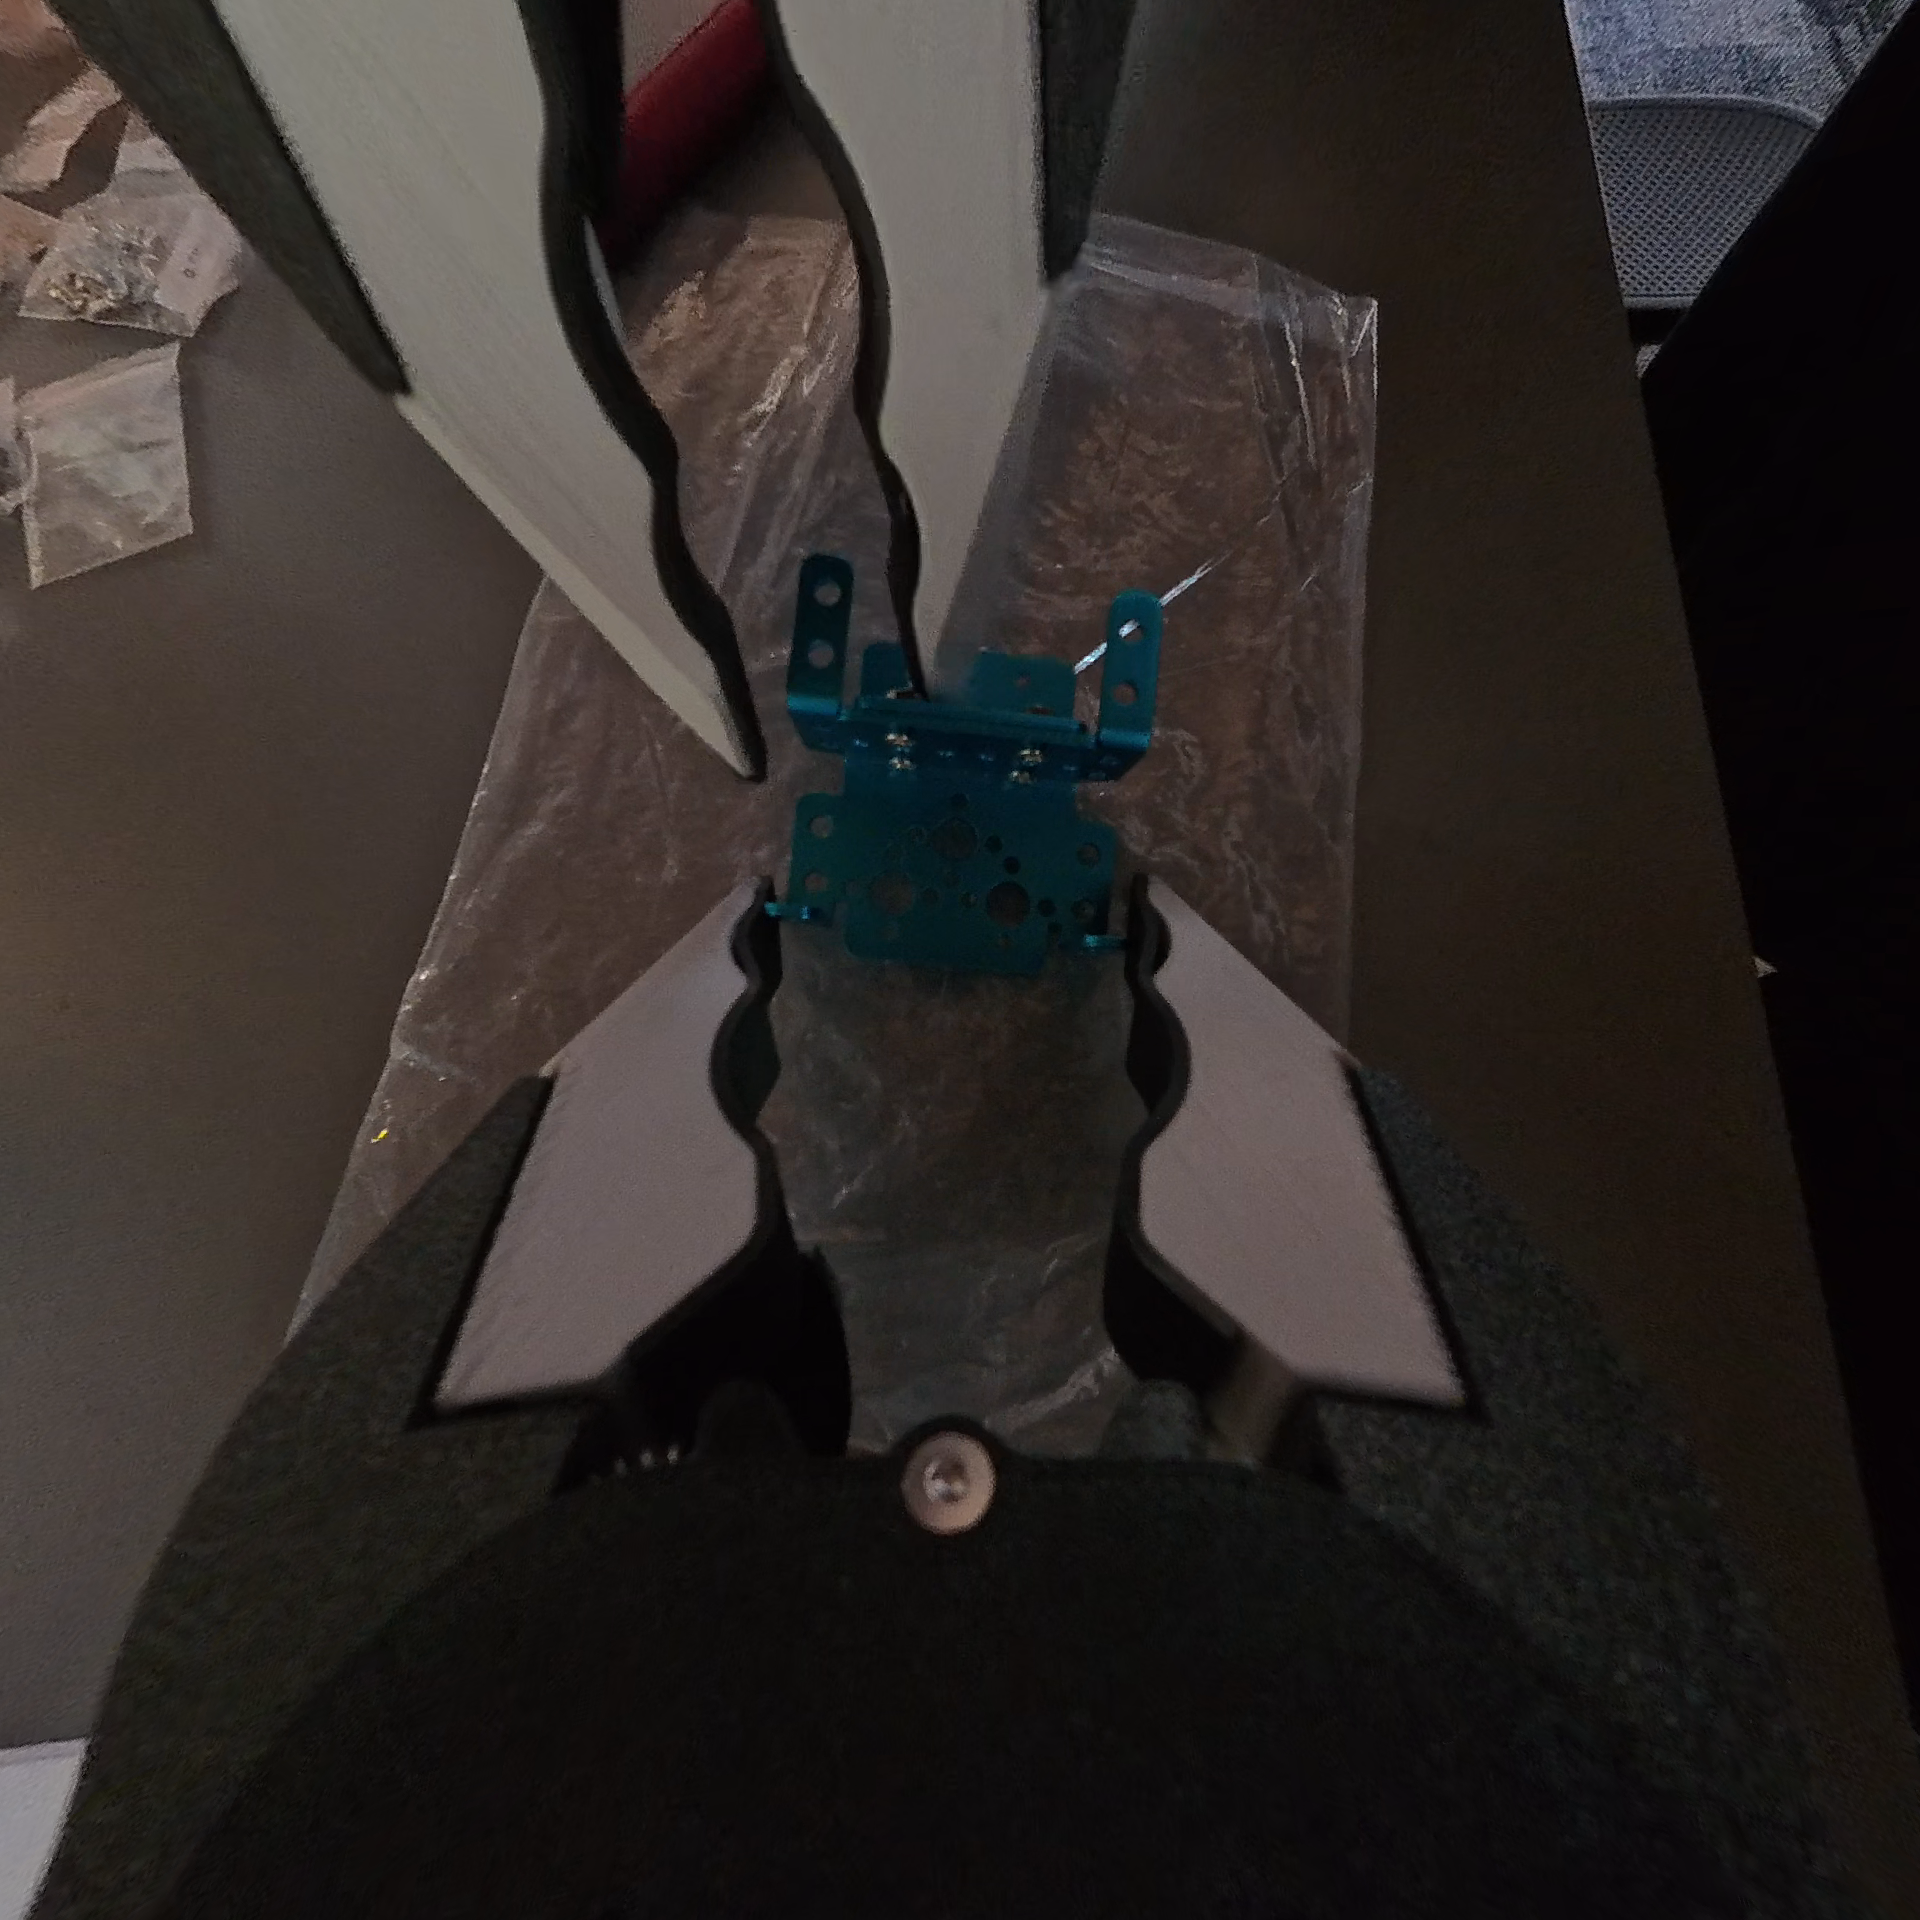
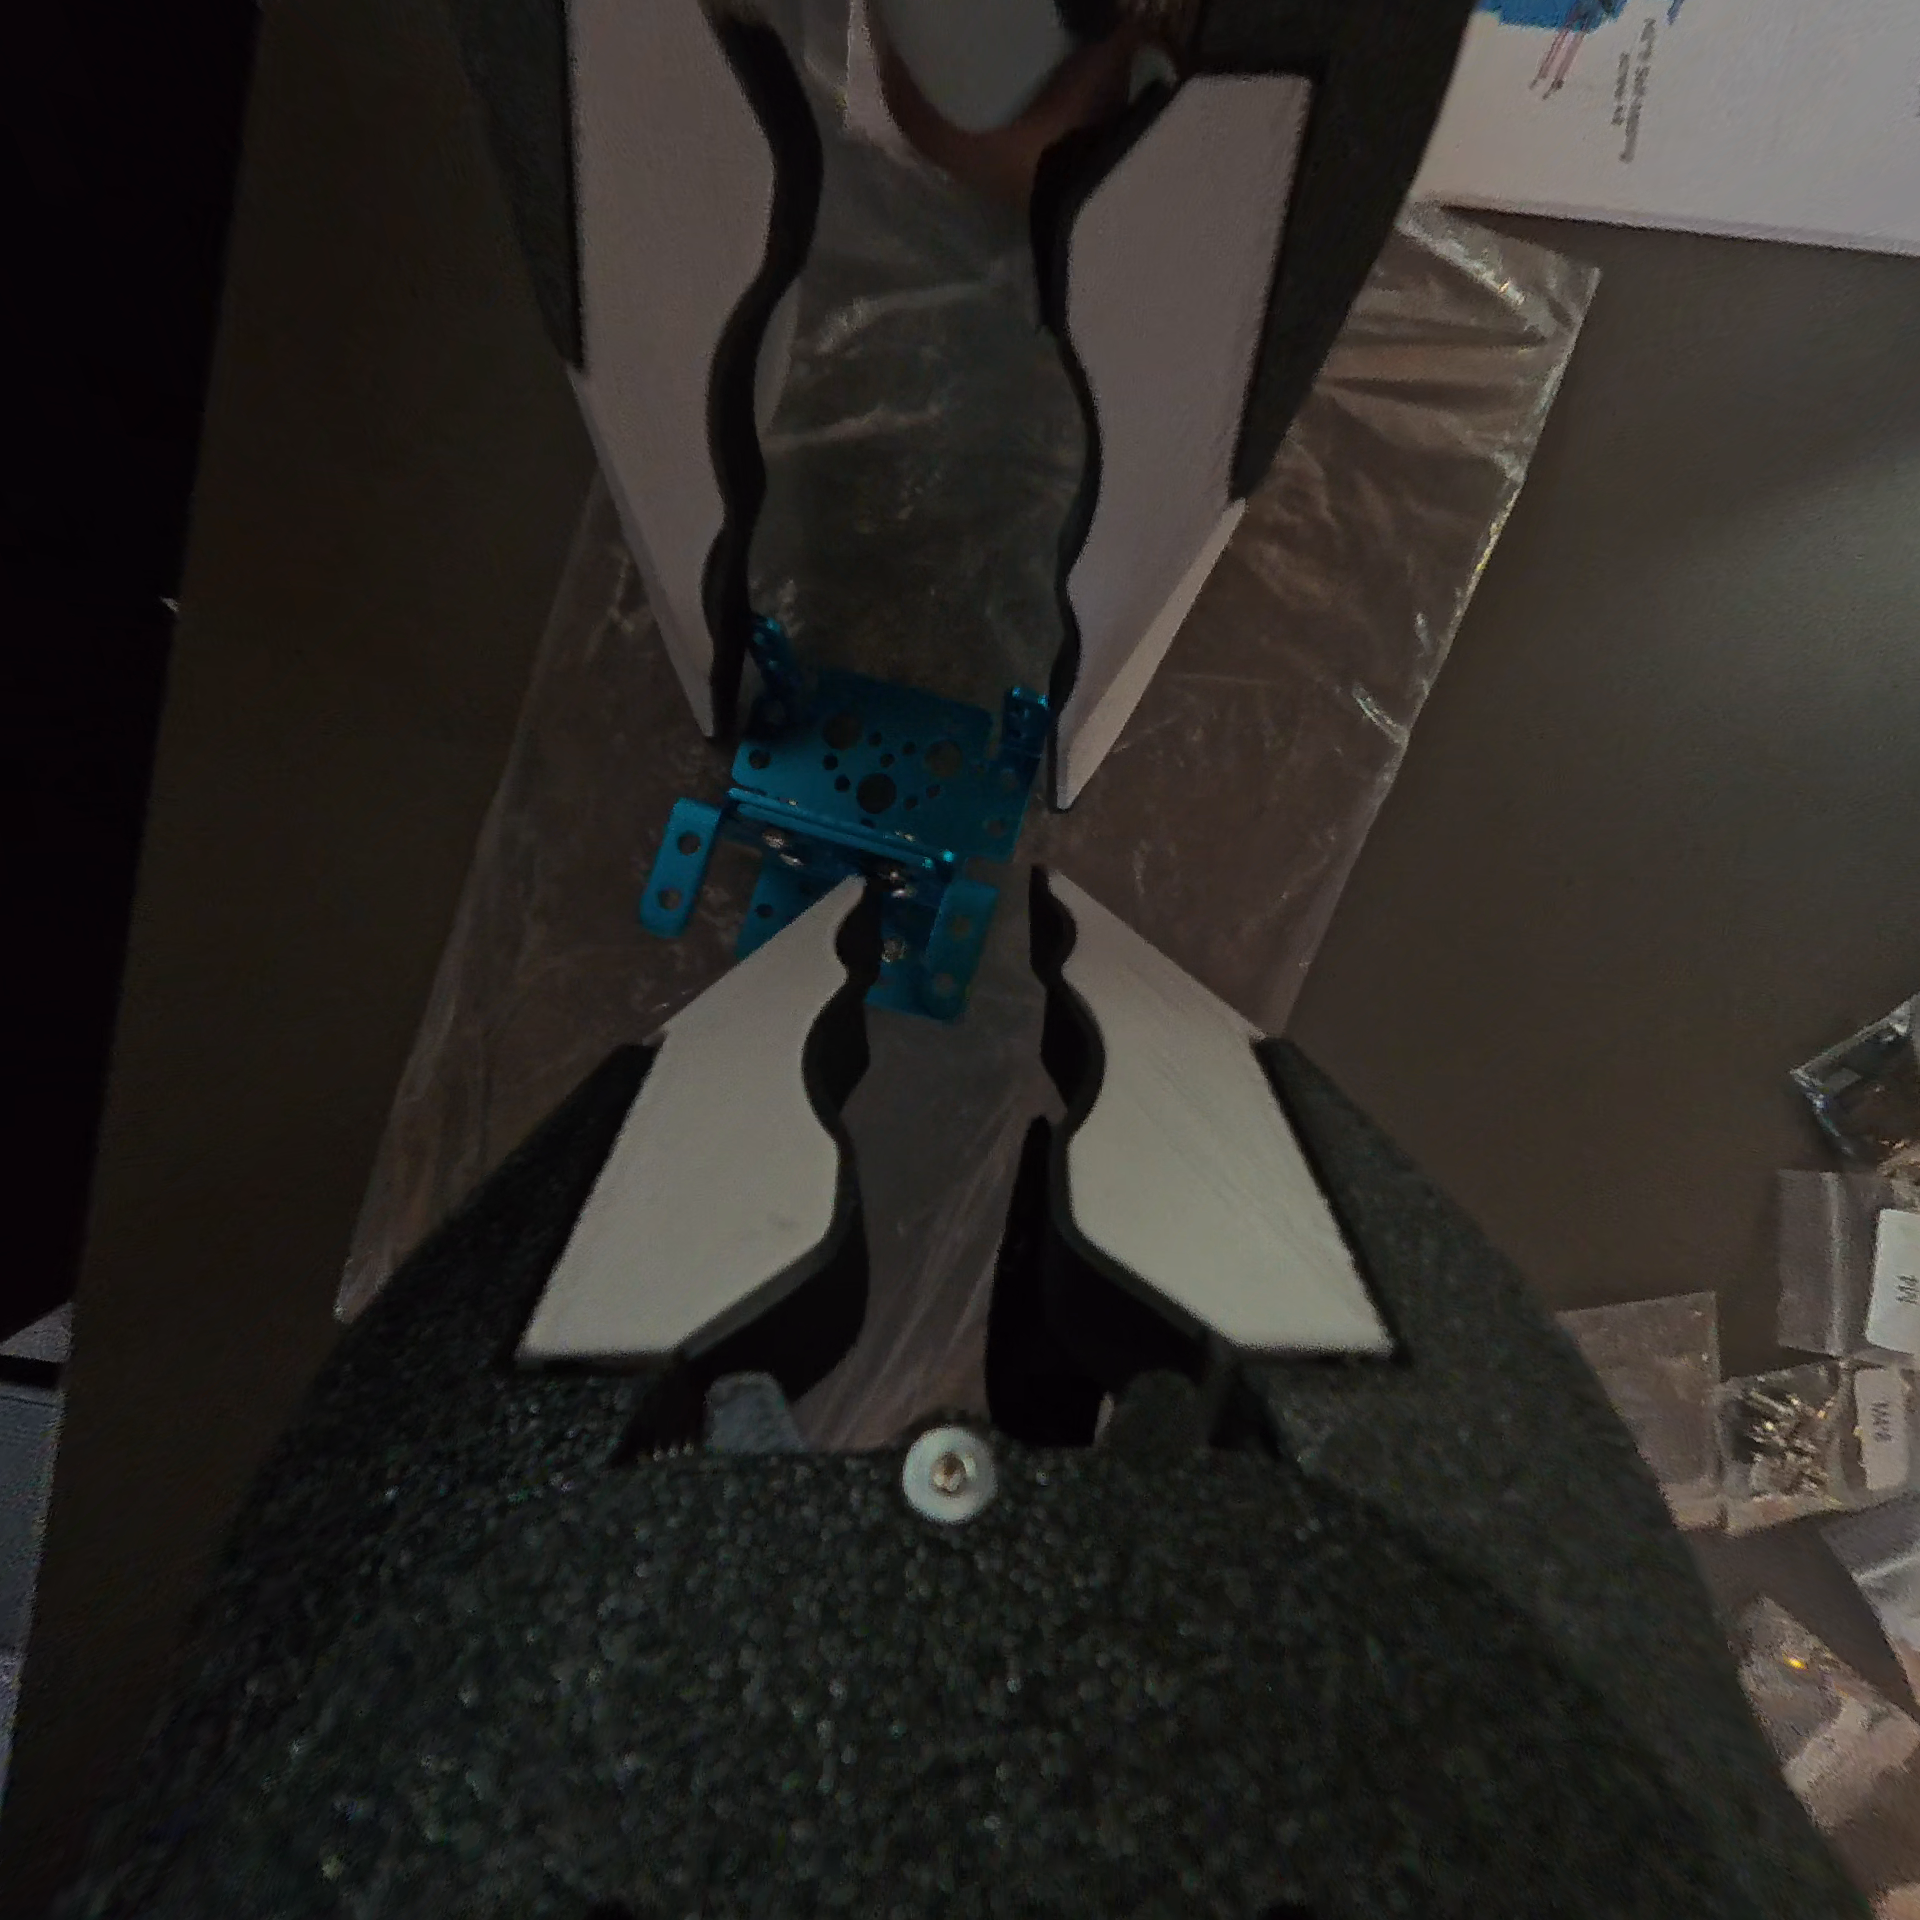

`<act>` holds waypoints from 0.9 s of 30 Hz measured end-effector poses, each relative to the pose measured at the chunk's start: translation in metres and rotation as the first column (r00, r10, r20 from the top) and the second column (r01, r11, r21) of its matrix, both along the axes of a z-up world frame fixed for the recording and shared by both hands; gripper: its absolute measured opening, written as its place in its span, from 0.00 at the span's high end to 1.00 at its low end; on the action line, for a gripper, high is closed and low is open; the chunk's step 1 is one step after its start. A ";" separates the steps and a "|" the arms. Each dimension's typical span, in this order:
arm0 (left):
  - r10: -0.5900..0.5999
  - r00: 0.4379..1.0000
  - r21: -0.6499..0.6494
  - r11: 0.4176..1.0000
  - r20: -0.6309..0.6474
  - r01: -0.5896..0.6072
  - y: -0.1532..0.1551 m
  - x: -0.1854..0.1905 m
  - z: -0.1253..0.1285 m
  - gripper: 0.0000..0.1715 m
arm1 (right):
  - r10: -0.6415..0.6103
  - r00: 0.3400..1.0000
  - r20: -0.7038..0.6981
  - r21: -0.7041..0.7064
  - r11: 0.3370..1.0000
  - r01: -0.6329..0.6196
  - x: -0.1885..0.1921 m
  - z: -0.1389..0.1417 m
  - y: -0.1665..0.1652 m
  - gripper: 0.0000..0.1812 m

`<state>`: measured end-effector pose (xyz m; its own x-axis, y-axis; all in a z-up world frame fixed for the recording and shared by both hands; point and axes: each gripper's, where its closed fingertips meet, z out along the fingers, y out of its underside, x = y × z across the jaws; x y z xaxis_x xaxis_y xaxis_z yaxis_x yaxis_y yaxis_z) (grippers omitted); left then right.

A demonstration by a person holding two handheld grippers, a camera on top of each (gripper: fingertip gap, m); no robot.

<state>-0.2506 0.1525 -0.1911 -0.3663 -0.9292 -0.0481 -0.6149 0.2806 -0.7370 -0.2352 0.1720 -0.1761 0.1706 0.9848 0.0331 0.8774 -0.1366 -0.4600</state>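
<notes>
A blue metal bracket assembly with many holes and small screws is over a clear plastic bag on a dark table. My left gripper is shut on it, with its fingertips against the bracket's two side flanges. From the opposite side, my right gripper is partly open around the screwed tab end of the bracket. Its left finger overlaps the tab, and its right finger stands a little apart from it. In the right wrist view the left gripper comes in from the top.
Several small clear bags of screws lie at the left, and they also show in the right wrist view. A white printed sheet lies at the far right. The table edge and a mesh chair are to the right. Both grippers' tips are close together, under 4 cm apart.
</notes>
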 end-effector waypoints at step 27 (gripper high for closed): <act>-0.002 1.000 0.010 1.000 0.005 0.002 -0.001 0.000 0.000 0.61 | -0.046 0.991 -0.127 -0.211 0.977 0.019 -0.001 0.003 -0.003 0.90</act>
